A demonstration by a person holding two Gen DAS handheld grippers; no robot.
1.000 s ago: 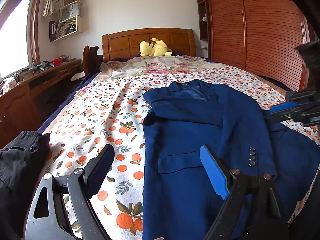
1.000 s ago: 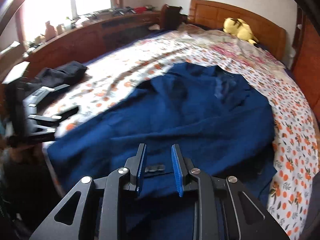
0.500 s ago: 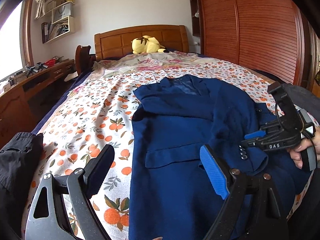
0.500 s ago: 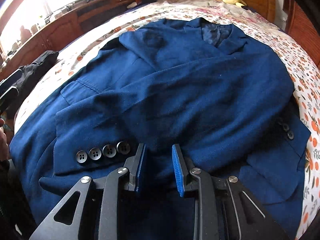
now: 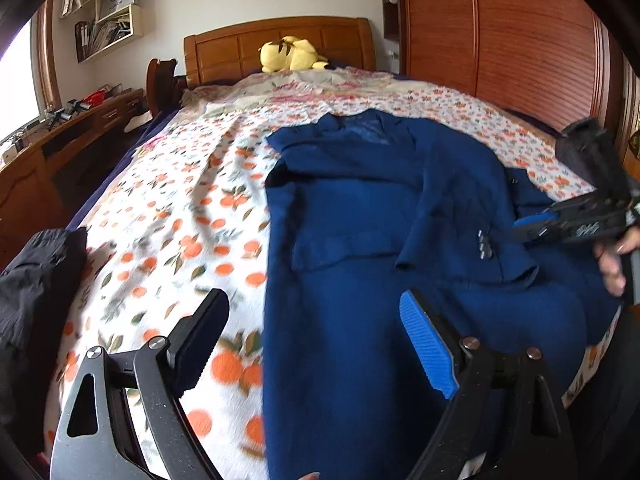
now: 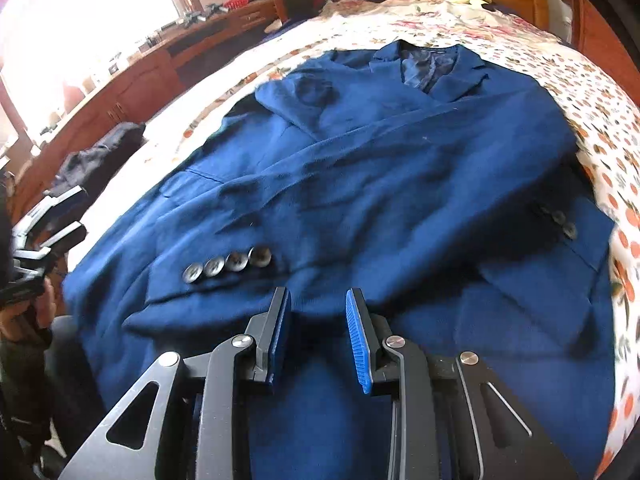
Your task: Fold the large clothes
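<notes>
Blue suit jacket (image 6: 360, 184) lies front-up on the bed (image 5: 192, 216), collar toward the wooden headboard (image 5: 280, 46), hem at the near edge; it takes up the right half of the orange-print sheet in the left wrist view. One sleeve (image 6: 400, 168) is folded diagonally across the chest, cuff with four buttons (image 6: 227, 263) lying low on the front, just ahead of the right tool. The other cuff, with its own buttons (image 6: 560, 222), shows at the far right side of the jacket, partly tucked under the body of the cloth. Flap pocket (image 5: 344, 248) visible on the jacket's left front panel. Left tool (image 5: 316, 344) hangs above the near edge of the bed, fingers spread wide, nothing between them; one finger over the sheet, the blue-padded one over the jacket hem. Right tool (image 6: 318, 332) sits low over the lower jacket front, fingers parted by a narrow gap, no cloth gripped; whether the tips touch the fabric cannot be told. In the left wrist view the right tool (image 5: 560, 224) appears at the right margin, held by a hand (image 5: 614, 264), close beside the folded cuff. Dark garment (image 5: 36, 280) heaped at the left edge of the bed, well apart from the jacket. Yellow plush toy (image 5: 292, 56) against the headboard. Wooden wardrobe (image 5: 500, 40) along the right of the bed; long wooden table (image 6: 160, 68) under the window on the left.
</notes>
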